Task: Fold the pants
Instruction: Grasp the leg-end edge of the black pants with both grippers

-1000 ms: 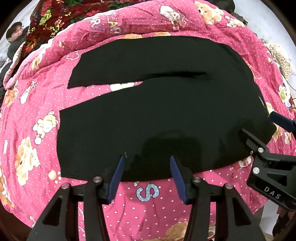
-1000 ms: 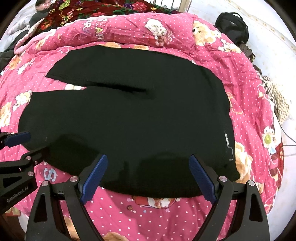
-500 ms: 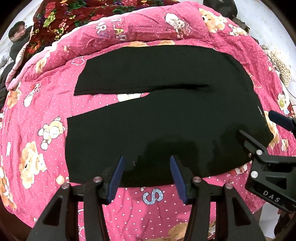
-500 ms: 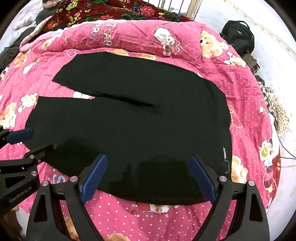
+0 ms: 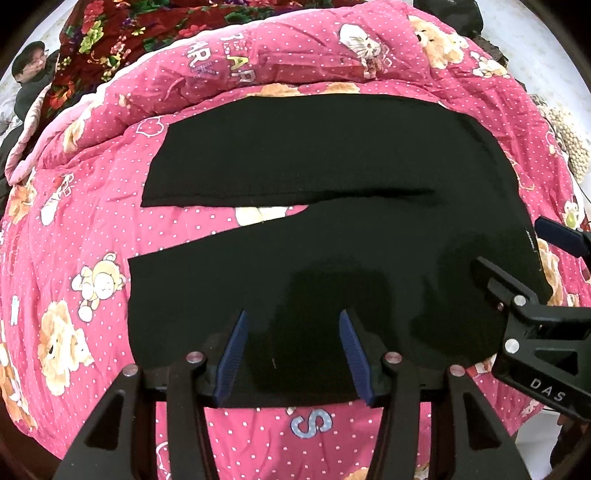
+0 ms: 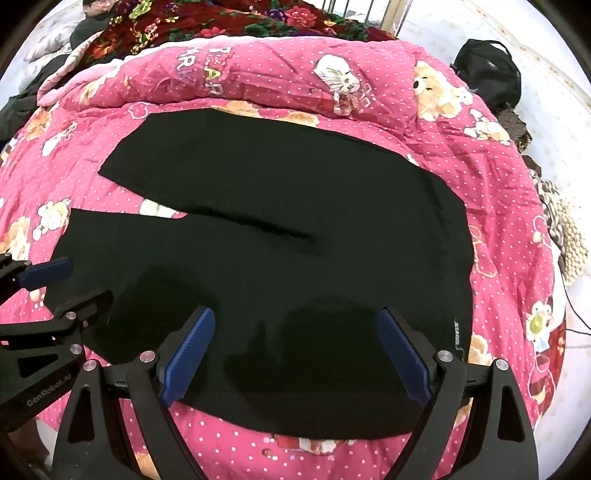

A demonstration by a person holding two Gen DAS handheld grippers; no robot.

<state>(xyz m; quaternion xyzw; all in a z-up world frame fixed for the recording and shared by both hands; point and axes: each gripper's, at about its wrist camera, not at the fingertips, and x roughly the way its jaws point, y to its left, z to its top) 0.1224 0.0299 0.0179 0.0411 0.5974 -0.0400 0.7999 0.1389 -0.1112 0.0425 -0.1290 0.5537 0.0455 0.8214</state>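
Note:
Black pants (image 5: 332,229) (image 6: 295,229) lie flat on a pink quilt, legs spread apart toward the left and waistband at the right. My left gripper (image 5: 293,317) hovers open above the near leg's lower edge, nothing between its blue pads. My right gripper (image 6: 295,317) hangs open and wider above the near edge close to the waistband, also empty. Each gripper shows at the edge of the other's view: the right gripper (image 5: 509,258) at the right, the left gripper (image 6: 77,280) at the left.
The pink dotted teddy-bear quilt (image 5: 92,258) (image 6: 509,221) covers the bed, bunched into a ridge at the back. A dark red floral blanket (image 5: 122,33) lies behind. A person (image 5: 31,77) is at the far left. A black bag (image 6: 487,70) and a beaded item (image 6: 569,236) lie at the right.
Both grippers have drifted forward over the pants' near edge, so the pink strip below the pads has narrowed. Jaw widths look the same.

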